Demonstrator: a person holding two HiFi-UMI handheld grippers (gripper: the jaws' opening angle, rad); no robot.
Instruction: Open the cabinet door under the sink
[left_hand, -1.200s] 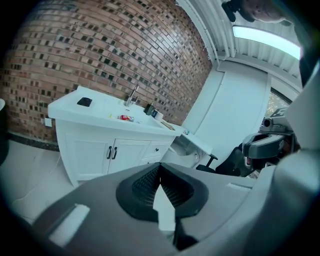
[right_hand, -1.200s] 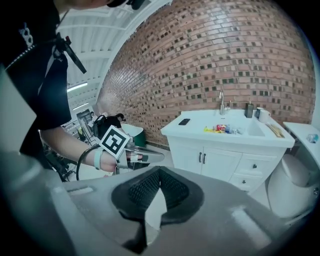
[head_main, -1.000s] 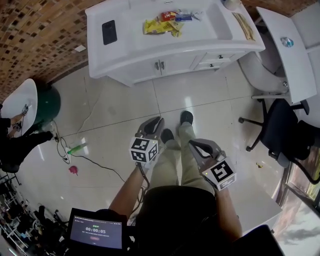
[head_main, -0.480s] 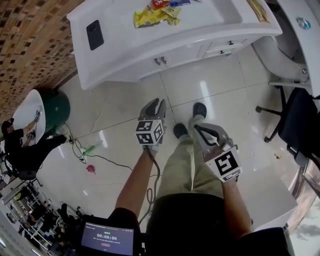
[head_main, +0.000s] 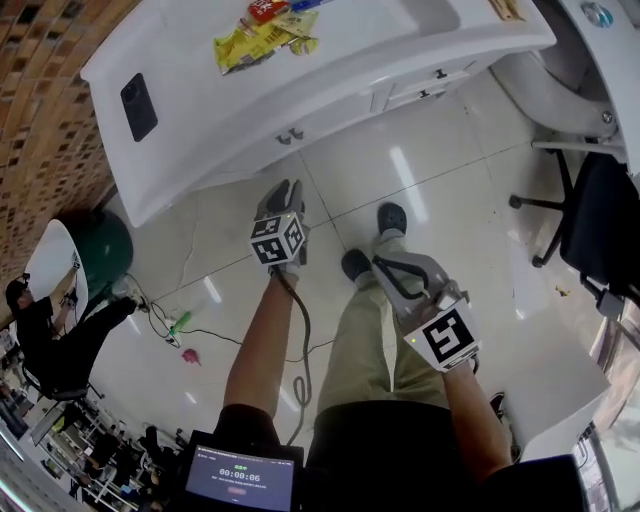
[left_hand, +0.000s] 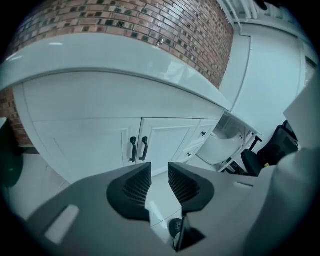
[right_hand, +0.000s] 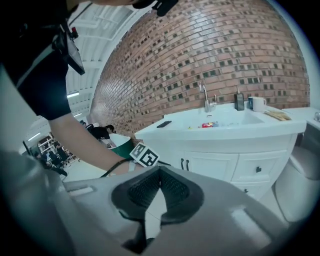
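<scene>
**Left tongs carried forward to the vanity, jaws now spread**

Since a second ago the left tongs (head_main: 285, 190) have gone ahead and down, from beside the person's knee to a spot near the cabinet doors (head_main: 318, 120). Their jaws have just been opening and now stand apart, with only tile showing between them. The right tongs (head_main: 385, 272) have shifted less. They hang back over the right leg, jaws together on nothing. In the head view the vanity worktop (head_main: 200, 90) now sits closer and more slanted than before.

Open tile floor (head_main: 440, 170) lies between the left tongs and the doors. The worktop's curved front edge overhangs those doors. A green bin (head_main: 100, 245) on the left and an office chair (head_main: 600, 230) on the right both stand well apart from them.

The doors are shut, and their two dark handles (head_main: 290, 134) sit side by side at the seam.

The left gripper view shows those handles (left_hand: 138, 148) closest, just above the gap of the left tongs (left_hand: 159, 172), with small drawers (left_hand: 202, 134) to the right. Only the right gripper view, past the closed right tongs (right_hand: 160, 176), shows the faucet (right_hand: 206, 102) and a mug (right_hand: 258, 103) against the brick wall. The yellow packets (head_main: 255, 40) appear only in the head view, which also shows the phone (head_main: 138, 106) lying flat.
</scene>
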